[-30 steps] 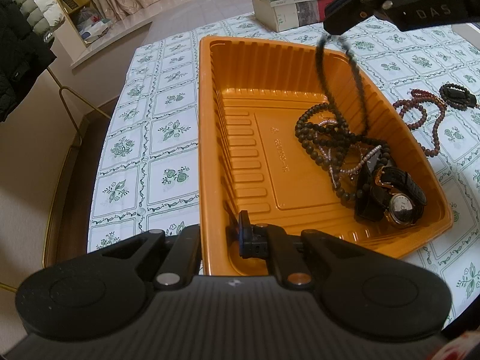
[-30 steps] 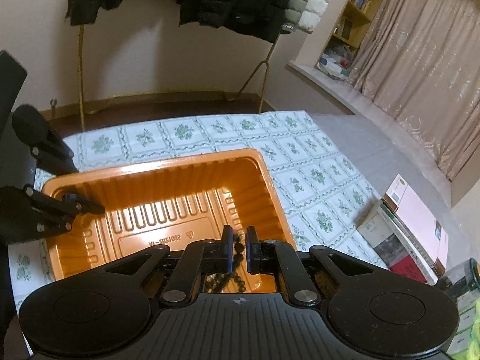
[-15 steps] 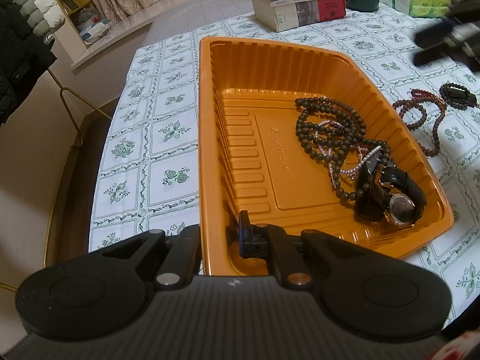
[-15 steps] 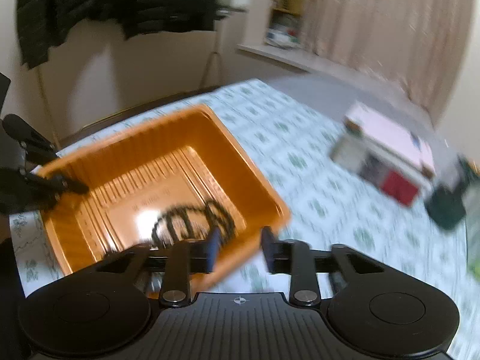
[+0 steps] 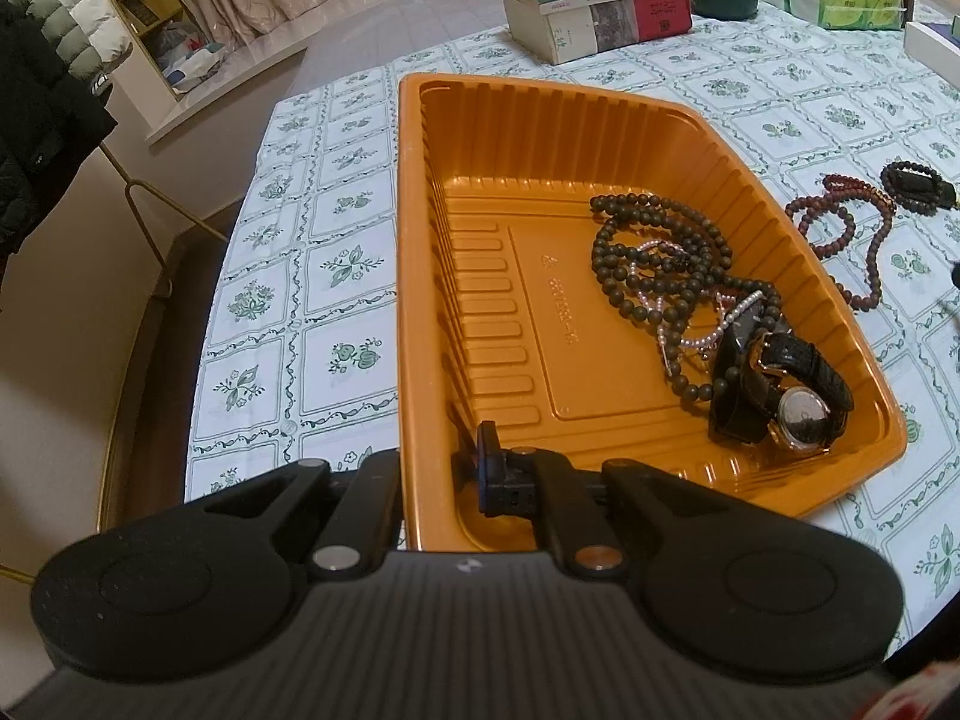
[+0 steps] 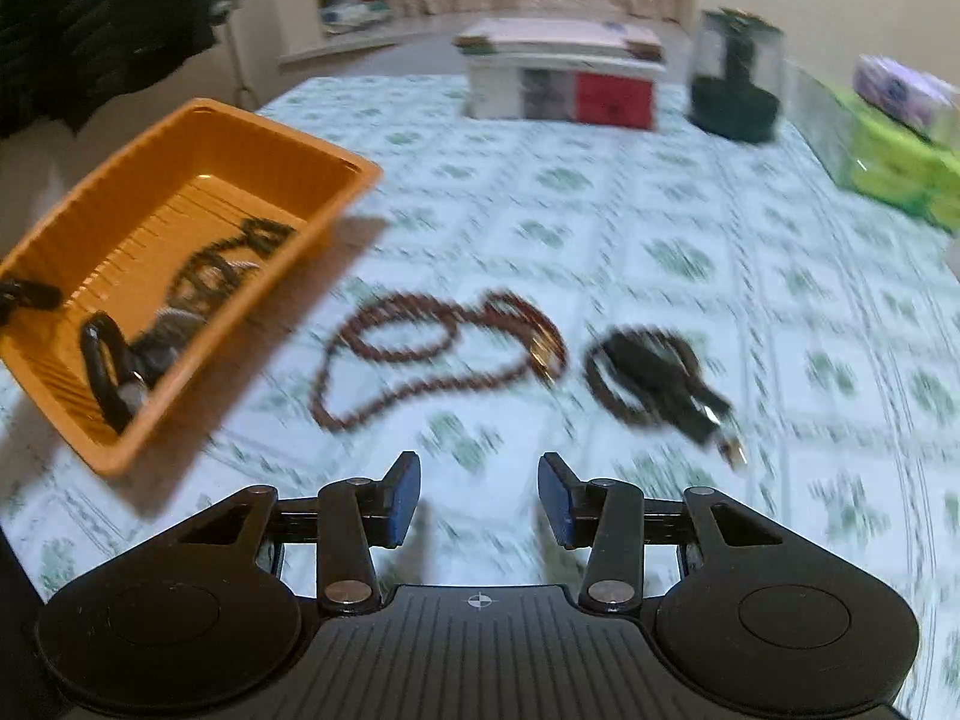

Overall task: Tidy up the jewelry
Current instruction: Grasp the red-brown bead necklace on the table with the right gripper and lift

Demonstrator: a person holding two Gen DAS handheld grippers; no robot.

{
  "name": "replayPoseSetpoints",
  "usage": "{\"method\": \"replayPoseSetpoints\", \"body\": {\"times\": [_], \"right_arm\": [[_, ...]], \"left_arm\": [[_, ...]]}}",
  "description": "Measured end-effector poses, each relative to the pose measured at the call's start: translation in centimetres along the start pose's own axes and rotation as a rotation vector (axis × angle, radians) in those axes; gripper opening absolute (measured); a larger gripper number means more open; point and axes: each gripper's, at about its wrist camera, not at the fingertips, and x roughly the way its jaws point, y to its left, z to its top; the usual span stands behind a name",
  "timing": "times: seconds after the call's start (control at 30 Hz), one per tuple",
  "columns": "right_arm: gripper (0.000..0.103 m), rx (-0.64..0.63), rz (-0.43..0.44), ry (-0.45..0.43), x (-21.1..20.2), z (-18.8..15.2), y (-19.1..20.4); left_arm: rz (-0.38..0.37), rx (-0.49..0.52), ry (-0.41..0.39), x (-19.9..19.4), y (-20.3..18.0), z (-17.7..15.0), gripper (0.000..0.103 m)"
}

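Note:
My left gripper [image 5: 441, 462] is shut on the near wall of the orange tray [image 5: 414, 240], one finger inside and one outside. In the tray lie a dark bead necklace [image 5: 648, 252], a pearl strand [image 5: 708, 330] and a black-strapped watch [image 5: 798, 402]. My right gripper [image 6: 479, 480] hovers over the tablecloth to the right of the tray [image 6: 336, 210]. Its jaws are opening with nothing between them. Just ahead of it on the cloth lie a red bead necklace [image 6: 420, 360] and a dark bracelet [image 6: 648, 378]. Both also show in the left wrist view, the red bead necklace [image 5: 840, 228] beside the dark bracelet [image 5: 912, 180].
A stack of books [image 6: 558, 78] and a dark jar [image 6: 738, 78] stand at the table's far end, with green tissue packs [image 6: 900, 168] at the far right. The table edge runs left of the tray, with a coat on a rack [image 5: 36, 90] beyond it.
My right gripper let the dark bead necklace drop into the tray and opened. It then swung right and down toward the jewelry on the cloth. The left gripper kept still.

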Motion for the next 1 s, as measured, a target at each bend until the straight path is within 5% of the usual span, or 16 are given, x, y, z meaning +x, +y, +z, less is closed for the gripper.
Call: {"method": "replayPoseSetpoints", "body": {"times": [0.33, 0.63, 1.0], "right_arm": [[0.045, 0.093, -0.013, -0.003, -0.4, -1.9, -0.5], [0.045, 0.083, 0.014, -0.041, 1.0, -0.6, 0.7], [0.045, 0.23, 0.005, -0.075, 4.1, 2.8, -0.5]], "left_arm": [[0.001, -0.001, 0.001, 0.0, 0.0, 0.1, 0.006], [0.003, 0.001, 0.001, 0.0, 0.0, 0.1, 0.006], [0.008, 0.01, -0.009, -0.4, -0.1, 0.2, 0.005]]}}
